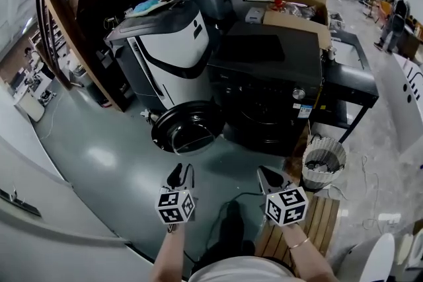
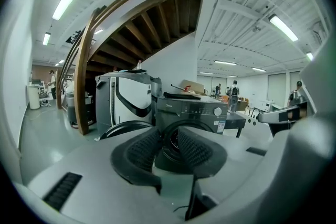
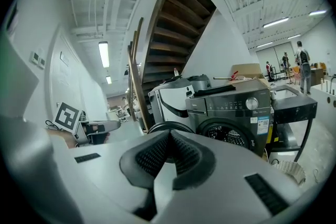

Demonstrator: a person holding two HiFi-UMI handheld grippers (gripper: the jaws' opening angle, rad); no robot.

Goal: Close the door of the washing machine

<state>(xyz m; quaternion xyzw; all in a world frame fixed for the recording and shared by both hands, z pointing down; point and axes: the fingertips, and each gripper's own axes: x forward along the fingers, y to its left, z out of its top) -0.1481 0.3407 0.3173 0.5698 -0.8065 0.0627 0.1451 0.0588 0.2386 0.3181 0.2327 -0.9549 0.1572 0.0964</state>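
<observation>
A black front-loading washing machine (image 1: pixel 271 86) stands ahead of me on the grey floor. Its round door (image 1: pixel 187 131) hangs open, swung out to the left of the drum opening. My left gripper (image 1: pixel 180 176) is held short of the door, its jaws apart with nothing between them; the drum shows through the gap in the left gripper view (image 2: pixel 167 139). My right gripper (image 1: pixel 268 178) hovers in front of the machine, shut and empty, its pads meeting (image 3: pixel 169 136). In the right gripper view the machine (image 3: pixel 236 110) and its door (image 3: pixel 167 126) lie ahead. Neither gripper touches anything.
A white-and-black appliance (image 1: pixel 168 49) stands left of the washer, under a wooden staircase (image 1: pixel 59 23). A white mesh basket (image 1: pixel 322 163) and a black table (image 1: pixel 350 82) are at the right. A cardboard box (image 1: pixel 297 0) sits behind. A slatted wooden board (image 1: pixel 317 221) lies near my feet.
</observation>
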